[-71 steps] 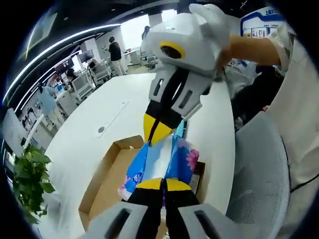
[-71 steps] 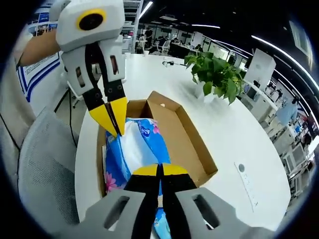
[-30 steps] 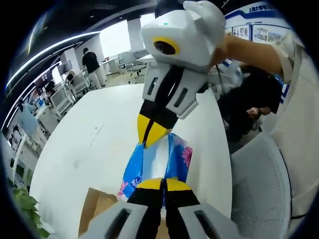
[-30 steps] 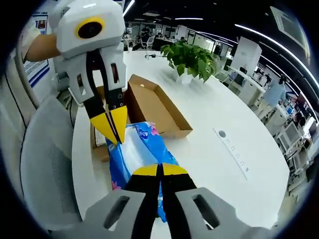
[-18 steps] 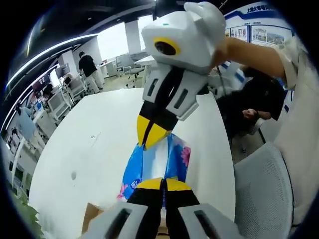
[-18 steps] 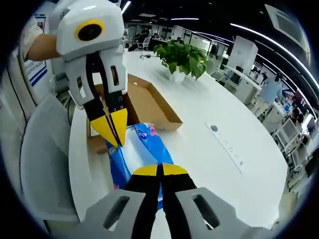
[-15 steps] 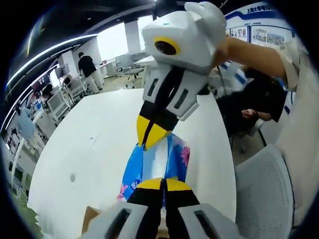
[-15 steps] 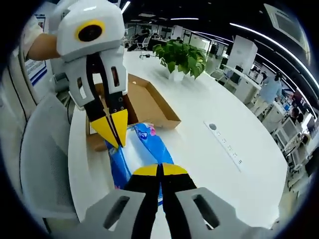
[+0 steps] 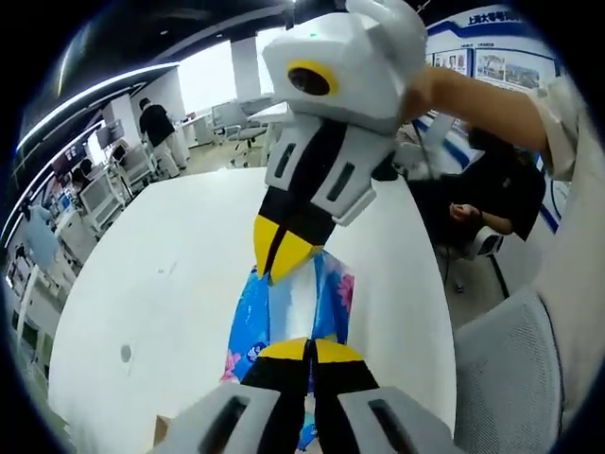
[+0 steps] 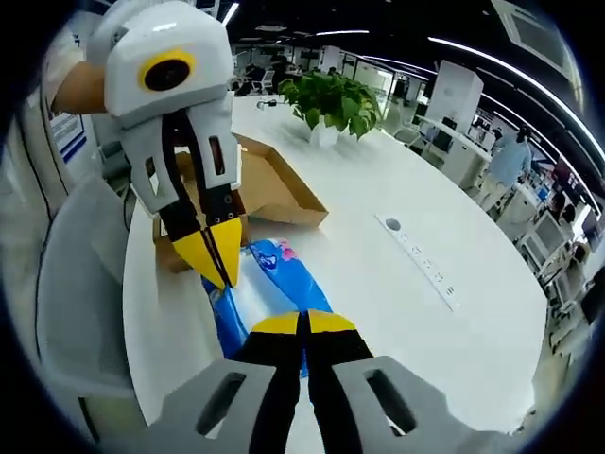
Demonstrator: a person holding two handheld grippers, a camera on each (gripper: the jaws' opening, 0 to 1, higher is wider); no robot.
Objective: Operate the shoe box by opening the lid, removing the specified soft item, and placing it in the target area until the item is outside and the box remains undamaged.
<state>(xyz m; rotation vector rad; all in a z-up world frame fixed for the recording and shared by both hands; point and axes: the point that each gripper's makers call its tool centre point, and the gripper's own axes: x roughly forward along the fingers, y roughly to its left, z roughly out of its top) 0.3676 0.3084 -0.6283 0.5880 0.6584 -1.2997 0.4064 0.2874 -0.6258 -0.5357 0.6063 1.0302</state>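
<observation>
The soft item is a blue tissue pack (image 9: 284,307) with pink flowers and a white middle, stretched between both grippers over the white table (image 9: 161,284). My left gripper (image 9: 307,350) is shut on its near end, and the right gripper (image 9: 282,257) reaches down from above, shut on the far end. In the right gripper view, my right gripper (image 10: 304,324) clamps the tissue pack (image 10: 269,284), while the left gripper (image 10: 219,257) pinches its other end. The open cardboard shoe box (image 10: 274,184) lies behind the pack on the table (image 10: 378,312).
A grey mesh chair (image 9: 506,378) stands at the table's edge, chair (image 10: 71,284). A potted plant (image 10: 331,99) sits beyond the box, and a power socket strip (image 10: 416,257) is set into the tabletop. A seated person (image 9: 482,194) and office desks lie farther off.
Both grippers have carried the tissue pack out of the box and sideways over bare table. The box has dropped back behind the pack and nearly left the left gripper view.
</observation>
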